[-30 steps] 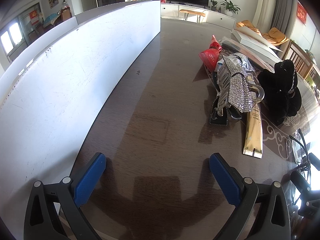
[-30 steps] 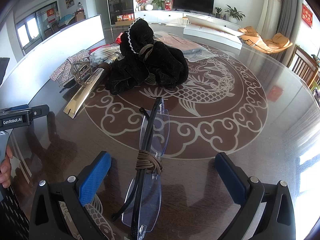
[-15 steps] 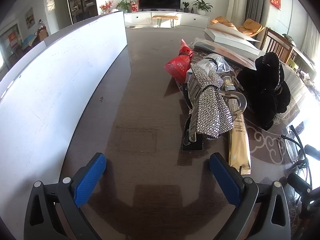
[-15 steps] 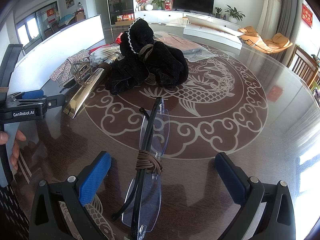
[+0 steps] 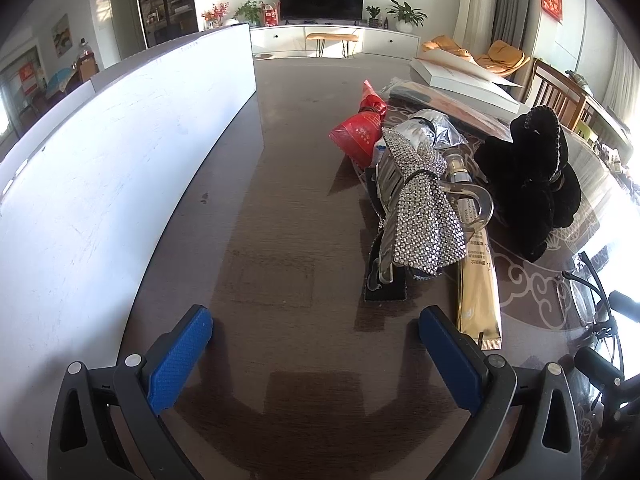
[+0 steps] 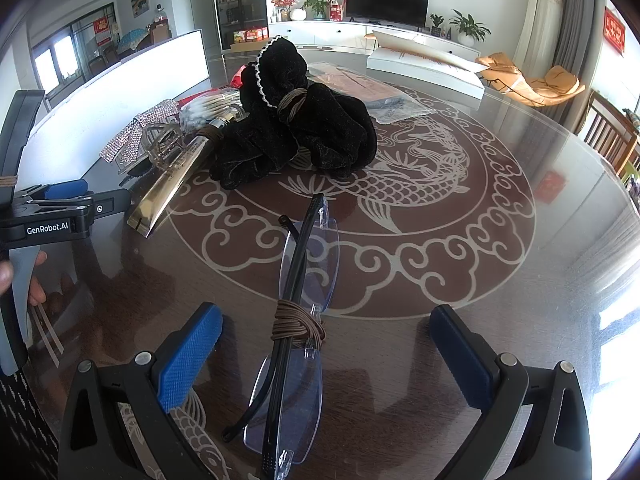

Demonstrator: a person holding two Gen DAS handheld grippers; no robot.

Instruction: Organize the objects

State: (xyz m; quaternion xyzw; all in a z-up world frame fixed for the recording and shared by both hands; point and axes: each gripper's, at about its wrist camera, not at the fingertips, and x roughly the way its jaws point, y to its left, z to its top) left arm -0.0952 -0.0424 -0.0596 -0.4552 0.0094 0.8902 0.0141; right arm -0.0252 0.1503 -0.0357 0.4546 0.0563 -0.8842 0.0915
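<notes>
Left wrist view: the left gripper (image 5: 316, 344) has its blue pads (image 5: 178, 360) spread wide with nothing between them, over bare dark table (image 5: 280, 200). A long white board (image 5: 120, 160) stands along the table's left side. To the right of the gripper lies a crowded heap: a rhinestone bow (image 5: 424, 208) on top of a clear claw clip (image 5: 476, 204), a gold box (image 5: 478, 288) just beside and partly under them, a red bag (image 5: 360, 132) behind, and a black velvet scrunchie (image 5: 528, 184) further right. What lies underneath the bow is hard to make out. At the right edge, glare washes out part of the glasses (image 5: 580, 296) there, and the dark shapes below them are cut off by the frame.

Right wrist view: the right gripper (image 6: 326, 344) is also wide apart and holds nothing. The glasses (image 6: 304, 264) lie folded on the glass table (image 6: 520, 280) between its fingers, touching neither pad, with a brown hair tie (image 6: 296, 324) wound around the middle; the near end runs out of frame. Beyond them sit the black velvet scrunchie (image 6: 296, 128), the gold box (image 6: 168, 188) and the rhinestone bow (image 6: 136, 132). The left gripper (image 6: 64, 208) shows side-on at the left edge, half cut off.
</notes>
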